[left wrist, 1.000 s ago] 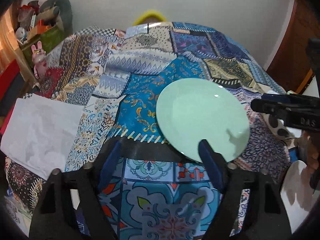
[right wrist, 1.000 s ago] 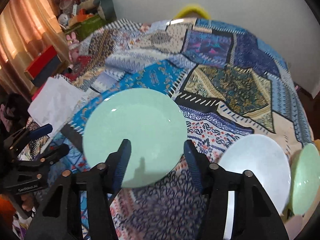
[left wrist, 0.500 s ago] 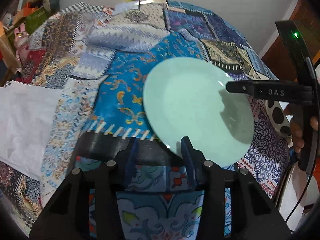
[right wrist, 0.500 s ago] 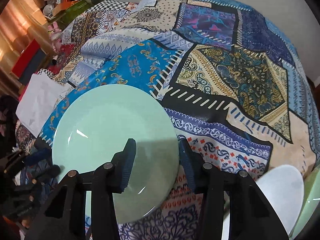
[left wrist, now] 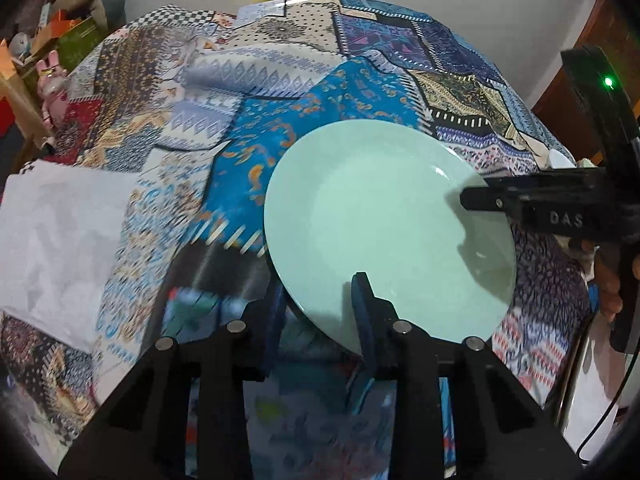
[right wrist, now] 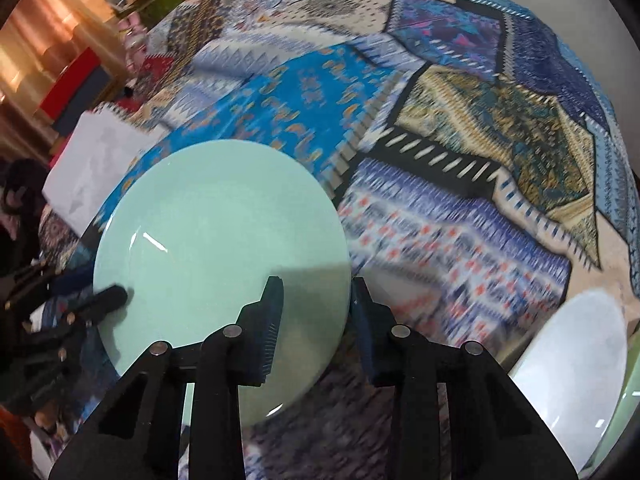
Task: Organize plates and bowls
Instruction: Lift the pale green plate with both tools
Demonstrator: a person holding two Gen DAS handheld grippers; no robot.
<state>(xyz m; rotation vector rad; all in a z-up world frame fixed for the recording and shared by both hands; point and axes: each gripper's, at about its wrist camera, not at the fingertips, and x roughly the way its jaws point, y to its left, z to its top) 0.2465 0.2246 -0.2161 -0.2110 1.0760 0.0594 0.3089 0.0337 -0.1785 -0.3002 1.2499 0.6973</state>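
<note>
The letters "DAS" are moulded in raised black on the side of the right gripper, the only writing that can be read. A round, pale mint-green plate, glossy and plain with a shallow well and a broad rim, sits over a table covered by a patchwork cloth of blue, cream and navy batik prints. Being round, the plate has no long axis; its face is turned upward, and whether it is tilted cannot be told. The left gripper straddles the plate's near edge, one blue-padded finger over the rim and the other beneath it, so its jaws are clamped on the plate. In the right wrist view, the right gripper likewise straddles the plate at its right-hand edge, its left finger above the rim and its right finger just outside and below it, jaws narrowed about the plate's edge. A white sheet lies on the cloth to the left. A white bowl rests at the table's right edge, with a sliver of a green dish beside it.
</note>
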